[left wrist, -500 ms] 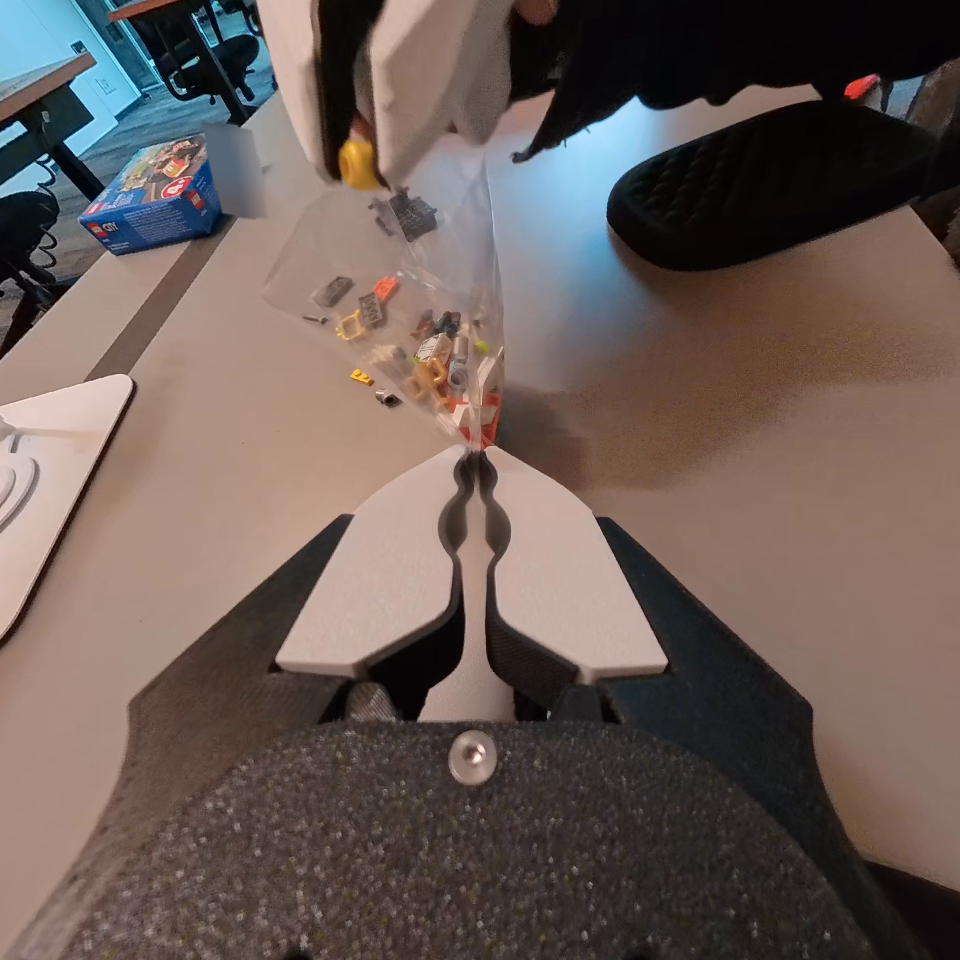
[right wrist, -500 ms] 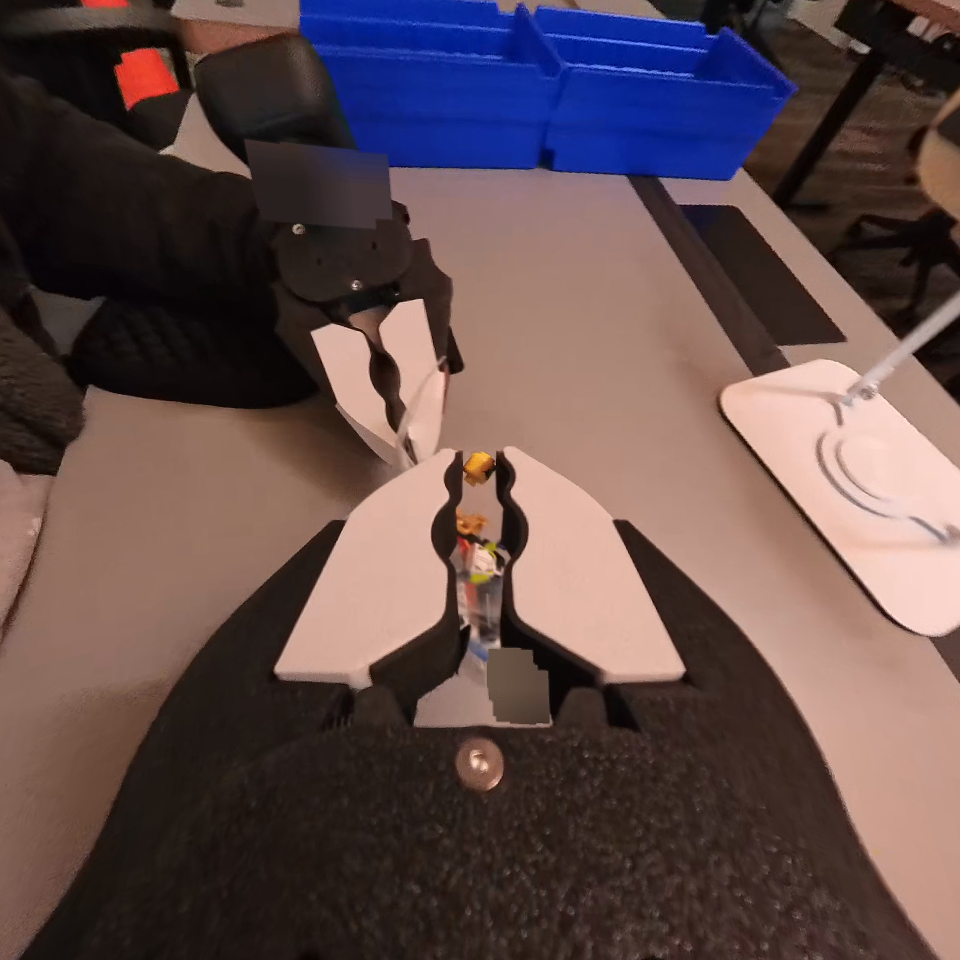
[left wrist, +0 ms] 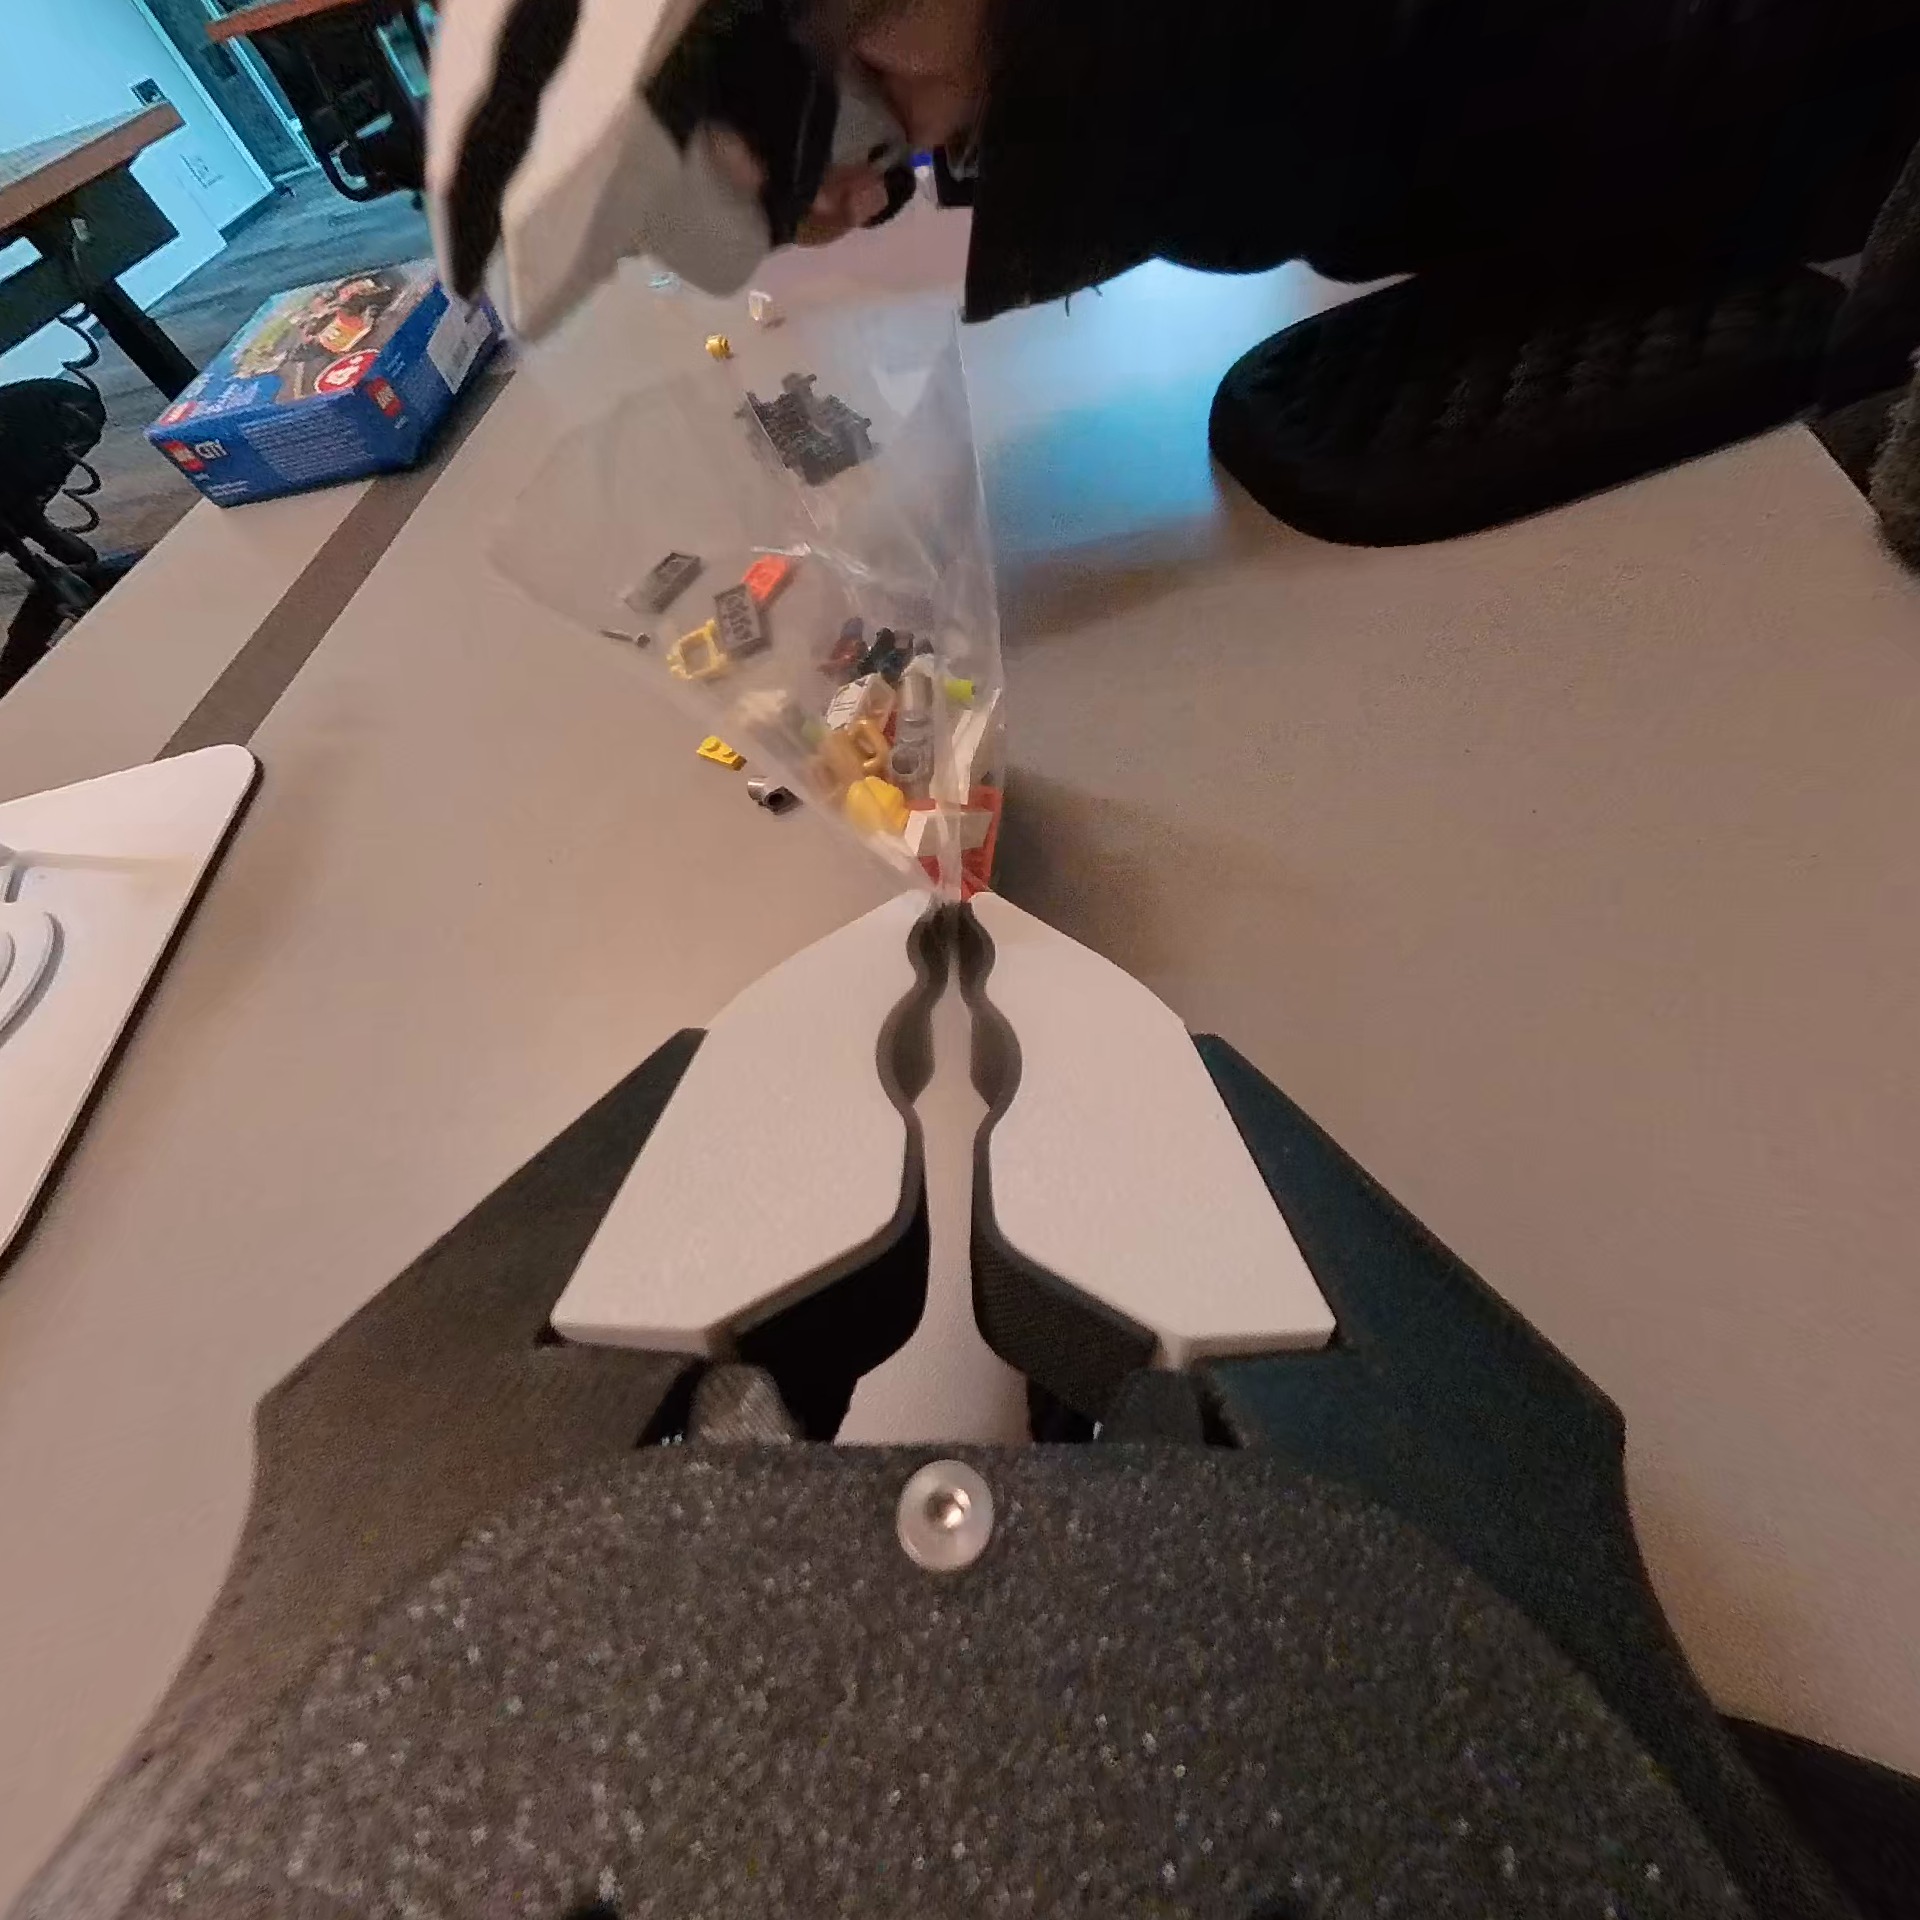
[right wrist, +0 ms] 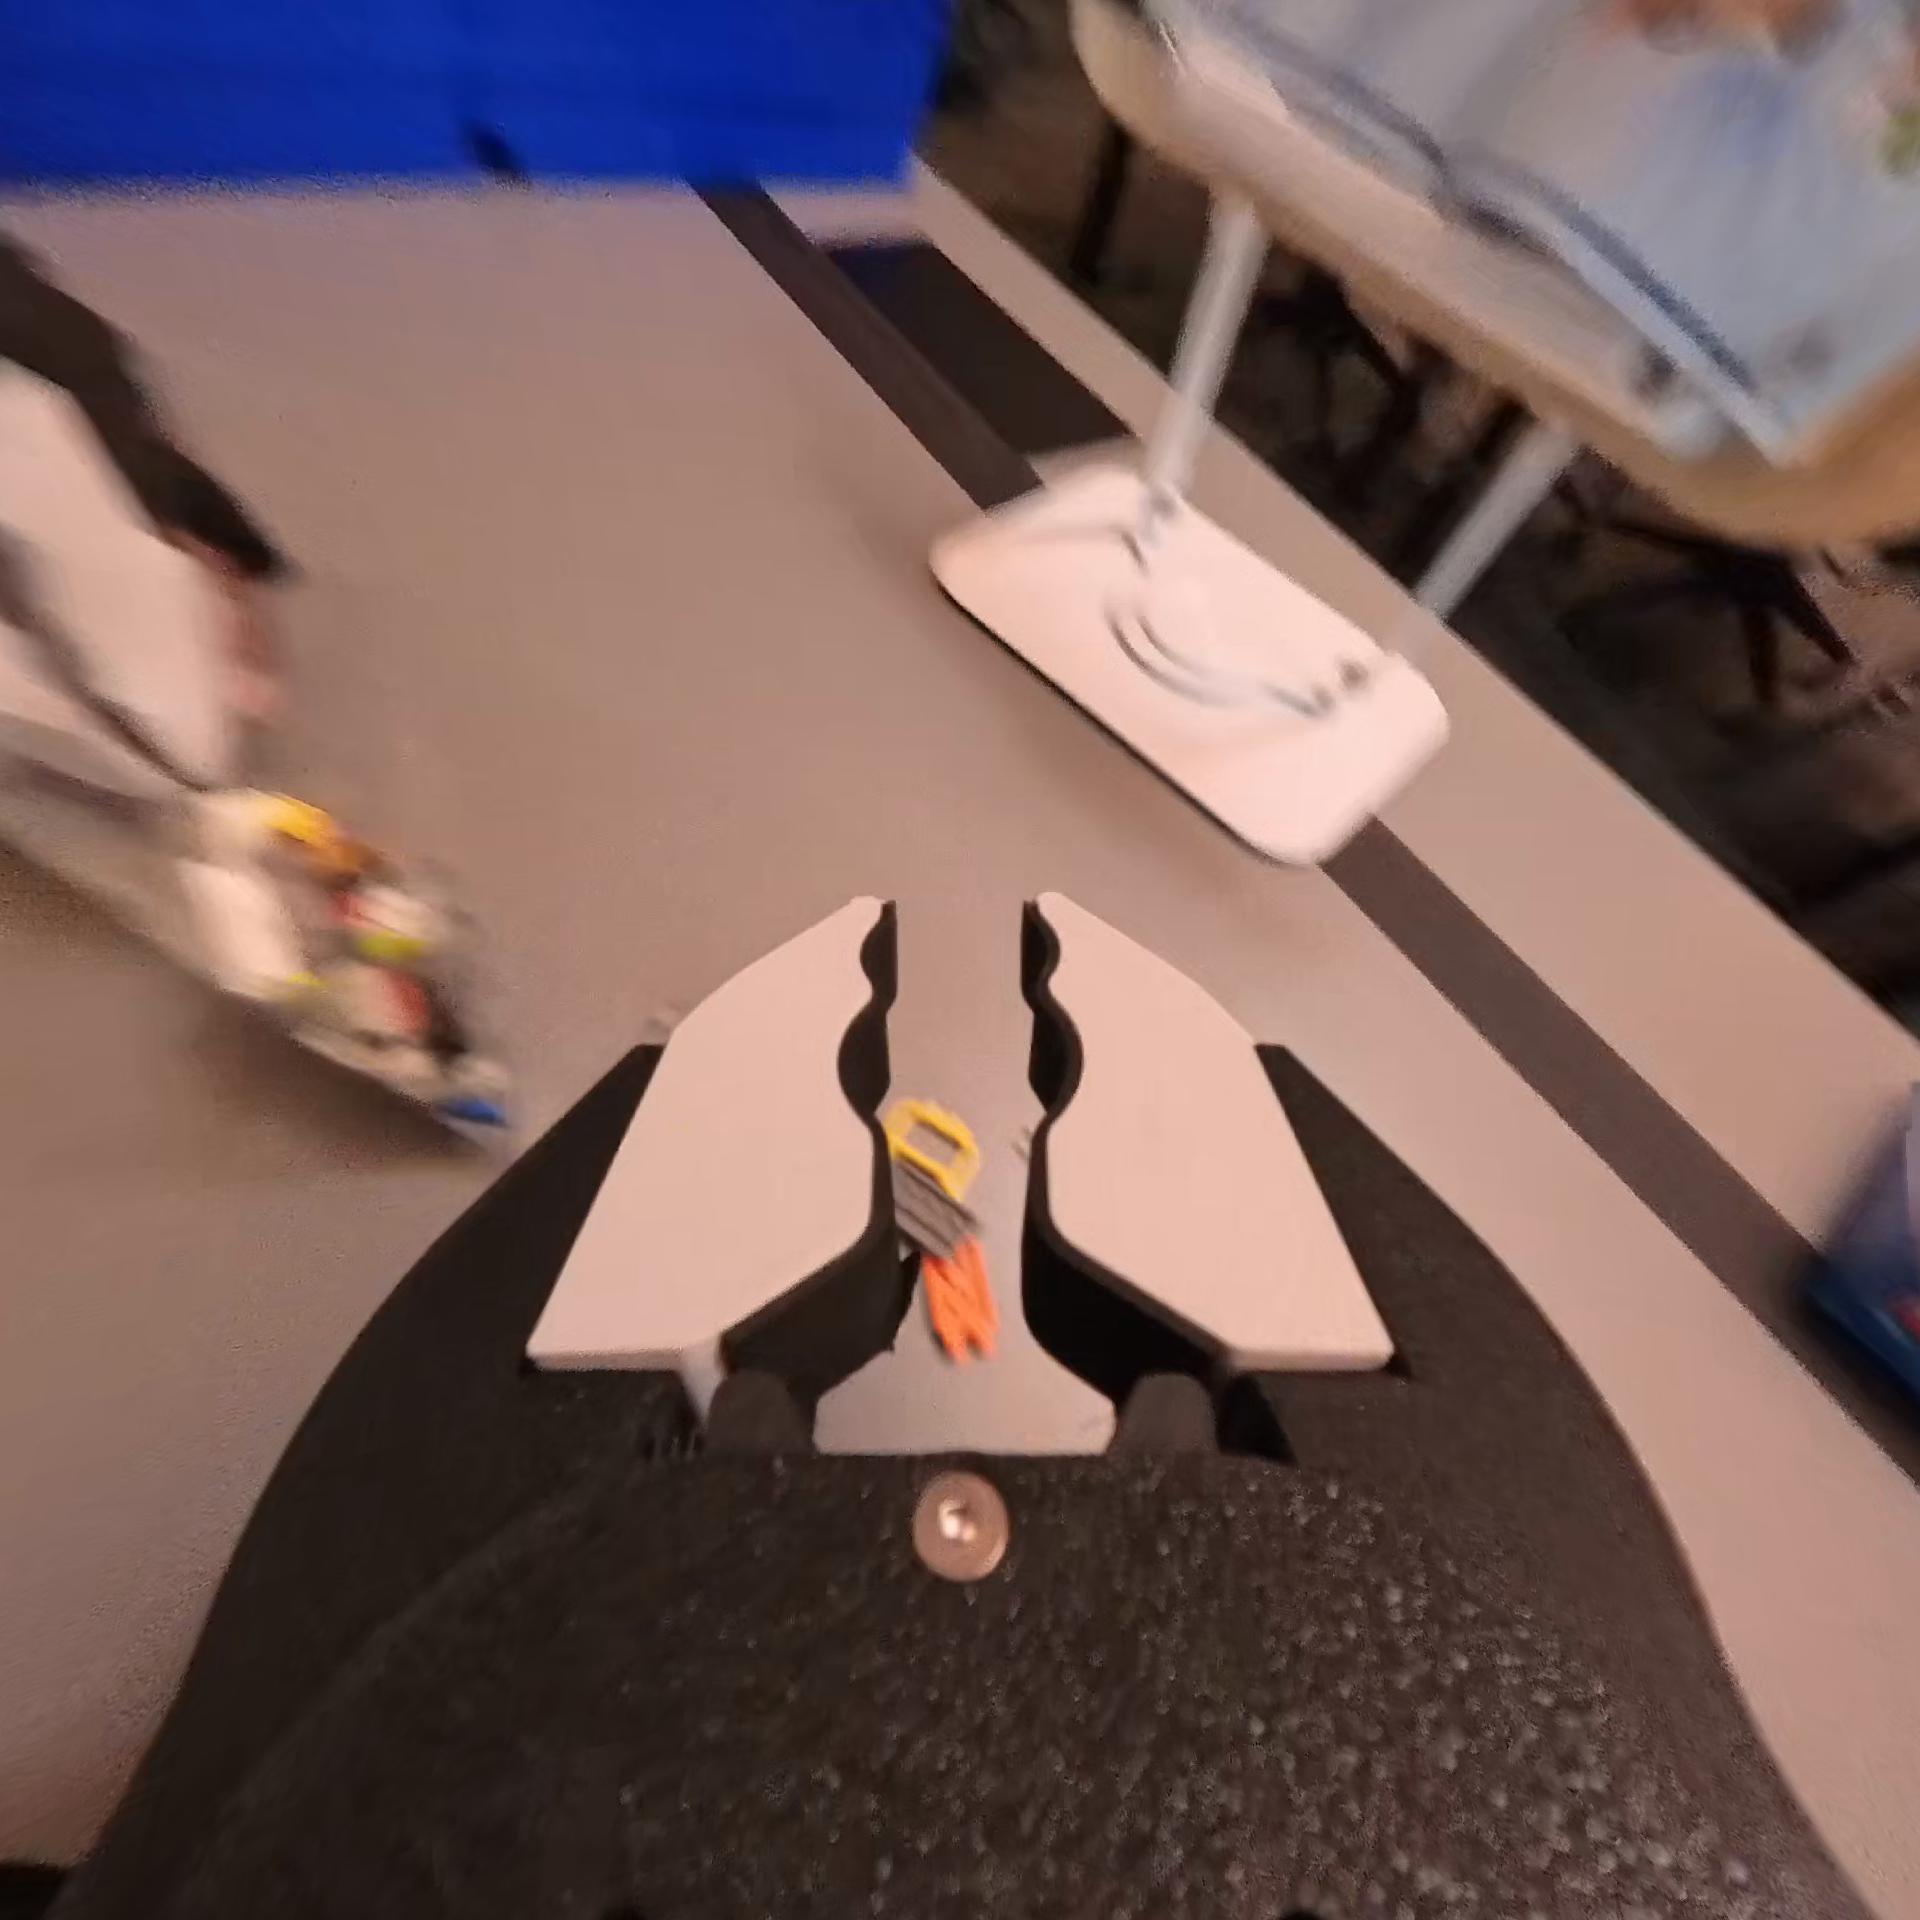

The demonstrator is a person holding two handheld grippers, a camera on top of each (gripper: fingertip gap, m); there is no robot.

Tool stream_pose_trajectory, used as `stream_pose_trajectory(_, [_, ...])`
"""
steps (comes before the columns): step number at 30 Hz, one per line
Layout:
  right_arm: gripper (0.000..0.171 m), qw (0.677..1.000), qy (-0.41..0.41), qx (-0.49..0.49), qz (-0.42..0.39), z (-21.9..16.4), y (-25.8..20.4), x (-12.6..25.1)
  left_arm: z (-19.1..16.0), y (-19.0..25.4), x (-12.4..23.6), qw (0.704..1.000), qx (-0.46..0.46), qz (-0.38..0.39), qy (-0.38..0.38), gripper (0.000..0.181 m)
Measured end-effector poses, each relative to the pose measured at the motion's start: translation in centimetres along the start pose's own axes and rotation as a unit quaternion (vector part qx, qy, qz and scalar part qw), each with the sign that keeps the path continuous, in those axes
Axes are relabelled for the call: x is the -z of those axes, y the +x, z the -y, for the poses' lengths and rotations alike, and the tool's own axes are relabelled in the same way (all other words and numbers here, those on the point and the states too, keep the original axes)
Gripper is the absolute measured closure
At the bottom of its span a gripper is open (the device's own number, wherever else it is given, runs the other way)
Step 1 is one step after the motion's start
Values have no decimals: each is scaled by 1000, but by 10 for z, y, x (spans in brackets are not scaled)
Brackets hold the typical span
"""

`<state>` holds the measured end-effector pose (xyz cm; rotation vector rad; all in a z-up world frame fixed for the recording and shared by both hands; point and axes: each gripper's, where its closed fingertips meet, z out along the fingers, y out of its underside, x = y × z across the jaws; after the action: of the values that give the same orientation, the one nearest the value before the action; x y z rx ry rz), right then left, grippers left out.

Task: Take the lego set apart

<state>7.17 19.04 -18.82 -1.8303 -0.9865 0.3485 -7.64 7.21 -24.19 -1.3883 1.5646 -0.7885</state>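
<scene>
On the grey table [left wrist: 1455, 935], left gripper [left wrist: 948, 906] pinching the clear bag [left wrist: 831, 540], right gripper [right wrist: 958, 914] parted, blue bins [right wrist: 468, 83] behind.

A: Left wrist view sharp; soft indoor light, wide-angle bend at edges, dark shadow right of the plastic bag [left wrist: 831, 582].

B: Right wrist view motion-blurred throughout; far blue bins [right wrist: 457, 83] smeared.

My tongs' fingers [left wrist: 790, 1132] look matt white and smooth, their body rough speckled black foam, the bag [left wrist: 894, 582] clear glossy plastic, the table [left wrist: 1455, 935] smooth matt grey.
</scene>
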Motion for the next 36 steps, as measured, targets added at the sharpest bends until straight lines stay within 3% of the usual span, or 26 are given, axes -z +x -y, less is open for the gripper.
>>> stream_pose_trajectory(4, [148, 993, -103, -44, -44, -74, 37, -9, 1, 1, 0, 1000, 2, -2, 2, 180])
stream_pose_trajectory(8, [148, 985, -160, -45, -37, -107, 41, -21, 1, 0, 0, 1000, 4, -3, 3, 180])
stream_pose_trajectory(21, [155, 966, -239, -52, 80, -121, 35, -35, 1, -2, -1, 1000, 11, -5, 6, 180])
stream_pose_trajectory(24, [155, 979, -175, -45, 92, -90, 21, -33, 1, -2, -2, 1000, 13, -6, 7, 180])
stream_pose_trajectory(27, [155, 990, -57, 2, 131, -12, -15, -18, 0, -3, -3, 1000, 15, -7, 8, 180])
stream_pose_trajectory(30, [155, 980, 16, 53, 191, 49, -68, -3, 0, -3, -3, 1000, 14, -6, 7, 180])
stream_pose_trajectory(36, [149, 958, 15, 108, 264, 64, -130, -9, -1, -4, -4, 1000, 6, -3, 4, 180])
